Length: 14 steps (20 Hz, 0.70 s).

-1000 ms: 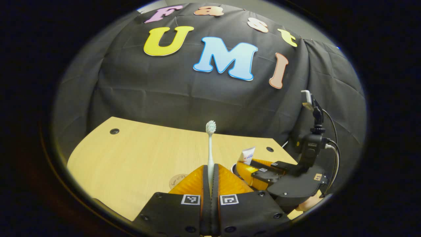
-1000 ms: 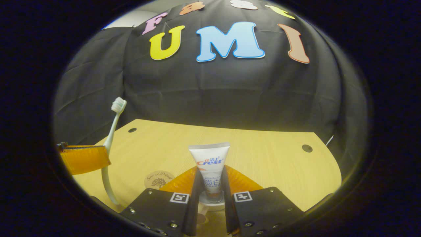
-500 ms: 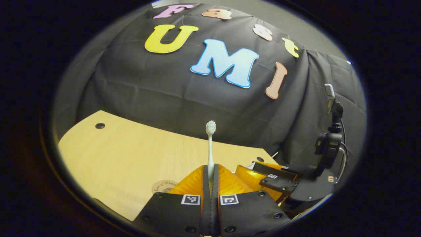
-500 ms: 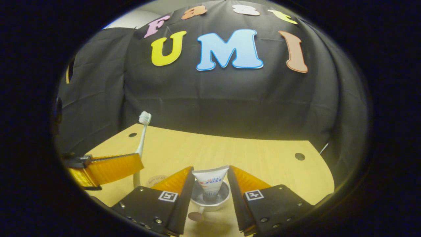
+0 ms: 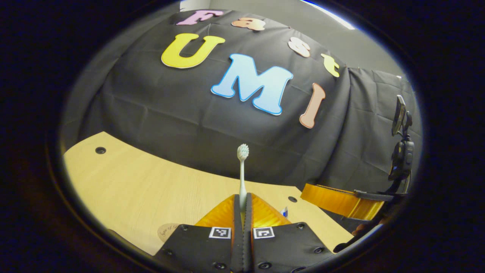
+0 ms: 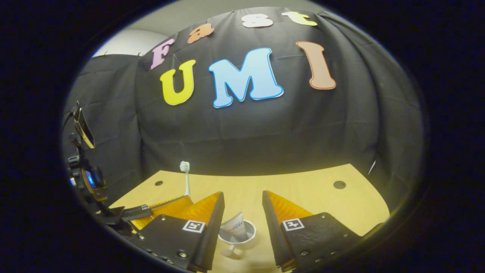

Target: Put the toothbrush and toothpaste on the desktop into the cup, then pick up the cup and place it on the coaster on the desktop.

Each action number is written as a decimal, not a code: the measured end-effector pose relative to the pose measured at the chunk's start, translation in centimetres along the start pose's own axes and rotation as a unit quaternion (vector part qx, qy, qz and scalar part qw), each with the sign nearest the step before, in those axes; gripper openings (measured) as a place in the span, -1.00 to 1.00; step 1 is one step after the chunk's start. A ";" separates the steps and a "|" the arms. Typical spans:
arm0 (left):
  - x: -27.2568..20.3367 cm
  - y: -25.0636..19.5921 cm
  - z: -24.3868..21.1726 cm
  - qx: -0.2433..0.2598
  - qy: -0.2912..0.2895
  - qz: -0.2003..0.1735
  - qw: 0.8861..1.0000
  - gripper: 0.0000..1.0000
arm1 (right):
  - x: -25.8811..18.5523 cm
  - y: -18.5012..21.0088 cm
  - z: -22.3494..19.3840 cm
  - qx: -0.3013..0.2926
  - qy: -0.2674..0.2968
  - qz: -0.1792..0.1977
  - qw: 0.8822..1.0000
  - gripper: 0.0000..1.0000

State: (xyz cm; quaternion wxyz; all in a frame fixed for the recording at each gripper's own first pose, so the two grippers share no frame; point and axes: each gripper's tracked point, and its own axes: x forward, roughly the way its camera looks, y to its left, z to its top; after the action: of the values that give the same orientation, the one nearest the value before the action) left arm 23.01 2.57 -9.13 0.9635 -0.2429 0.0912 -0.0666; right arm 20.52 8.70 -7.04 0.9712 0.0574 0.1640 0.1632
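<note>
Left tool (image 5: 242, 204): clamped on the upright toothbrush (image 5: 242, 170).
Right tool (image 6: 242, 201): wide apart above the cup (image 6: 238, 237).
Toothpaste (image 6: 233, 229): leaned inside the cup.

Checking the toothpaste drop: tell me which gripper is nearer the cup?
Right. The right gripper hangs open right above the cup, toothpaste inside. The left gripper, shut on the toothbrush, sits off to its side.

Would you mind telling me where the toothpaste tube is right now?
In the right gripper view, the toothpaste leans inside the cup on the desktop, below the open right gripper.
</note>
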 end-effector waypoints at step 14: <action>4.5 -1.7 -1.9 -0.022 -0.004 -0.025 0.999 -0.88 | -4.2 -3.8 -2.4 0.018 0.014 -0.033 0.999 0.18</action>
State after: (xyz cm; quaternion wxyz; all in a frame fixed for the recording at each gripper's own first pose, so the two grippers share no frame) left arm 26.83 -0.54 -10.62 0.9563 -0.2664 0.0829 -0.0879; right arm 17.12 3.83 -8.66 0.9725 0.0668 0.1817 0.1293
